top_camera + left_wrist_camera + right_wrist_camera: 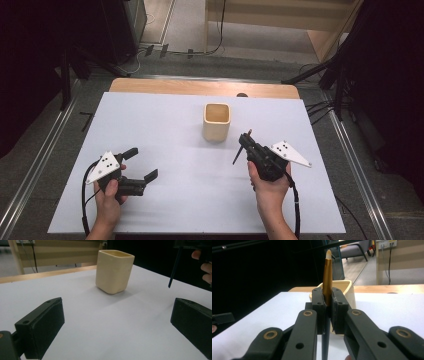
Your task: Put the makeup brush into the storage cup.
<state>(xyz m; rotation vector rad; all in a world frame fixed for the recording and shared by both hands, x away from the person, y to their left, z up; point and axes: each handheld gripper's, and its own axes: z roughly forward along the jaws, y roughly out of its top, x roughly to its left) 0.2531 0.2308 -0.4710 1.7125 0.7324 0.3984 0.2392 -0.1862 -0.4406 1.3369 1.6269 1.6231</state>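
While a person's two hands reach in from the near edge, a white tabletop (165, 125) lies broad and bare around a single cream cup (217, 121), which stands upright a little beyond the middle, towards the far edge. A strip of pale wood shows past the white sheet at that far edge, and a grey floor with metal rails runs along both sides. The left hand-held gripper (141, 164) hovers low over the near left part of the tabletop with its jaws spread wide, nothing between them; open surface stretches from it to the cup. In the left gripper view the two black, blocky pads (45, 325) frame the cup (114, 271), well apart from it. The right hand-held gripper (246, 138) is held just beside the cup, on its near right side, its jaws pressed together on a slim pen-like stick (239, 151). In the high view the dark lower end of the stick slants down towards the tabletop without clearly touching it. The right gripper view shows its upper part (327, 275) as smooth golden-brown, tapering to a pale tip, with the cup's rim (342, 286) right behind the jaws. The cup is squarish with rounded corners, matte, thick-walled and open at the top. A grey three-cornered plate (291, 153) tops the right hand-held gripper.
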